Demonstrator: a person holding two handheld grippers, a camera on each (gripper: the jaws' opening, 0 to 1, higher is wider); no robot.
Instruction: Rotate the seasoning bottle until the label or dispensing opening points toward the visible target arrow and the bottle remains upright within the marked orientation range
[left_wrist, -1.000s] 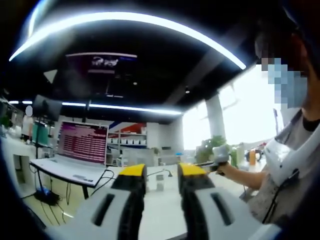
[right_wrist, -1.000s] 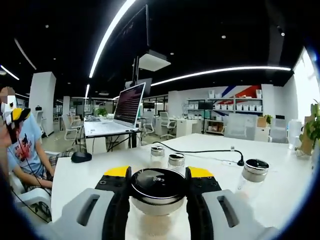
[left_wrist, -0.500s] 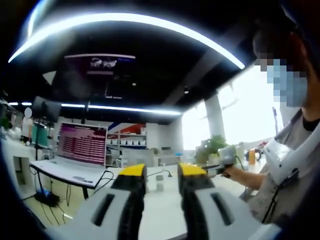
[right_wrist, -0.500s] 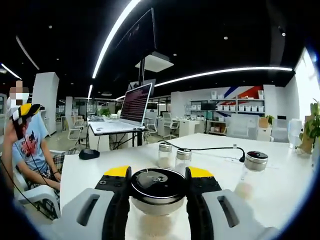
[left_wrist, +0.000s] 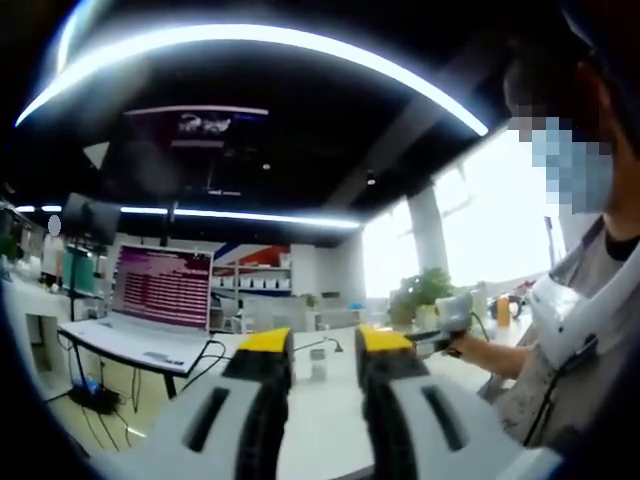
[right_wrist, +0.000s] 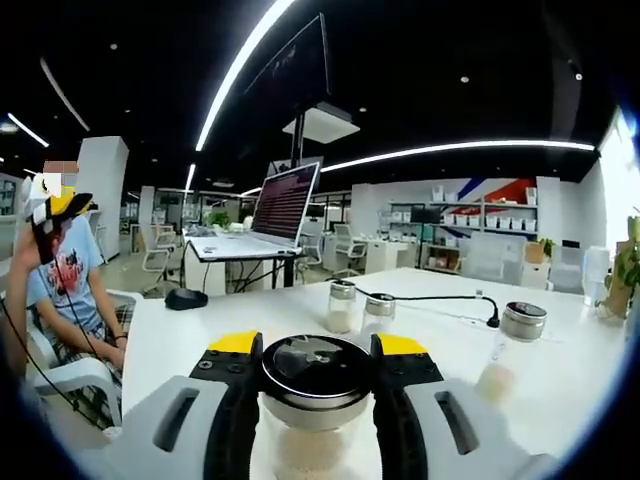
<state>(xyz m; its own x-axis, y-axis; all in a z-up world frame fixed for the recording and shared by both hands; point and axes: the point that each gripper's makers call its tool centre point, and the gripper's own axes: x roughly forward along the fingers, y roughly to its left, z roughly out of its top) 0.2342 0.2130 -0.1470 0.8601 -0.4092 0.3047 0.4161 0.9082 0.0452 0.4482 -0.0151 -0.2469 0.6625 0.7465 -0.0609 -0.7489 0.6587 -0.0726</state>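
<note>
your right gripper (right_wrist: 316, 350) is clamped on the seasoning bottle (right_wrist: 316, 385), upright above the white table (right_wrist: 200, 335). your left gripper (left_wrist: 322, 345) hangs slightly open, holding nothing. no target arrow visible, so i can't judge alignment.

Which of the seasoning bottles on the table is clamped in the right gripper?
The black-lidded bottle between the right gripper jaws; the three other bottles stand free behind.

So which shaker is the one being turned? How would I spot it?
Find the big white table. At its near edge sit two yellow-tipped fingers of the right claw, shut on a glass seasoning bottle. Unlike the three other shakers standing free farther back, it's the closest, pinched on both sides.
</note>
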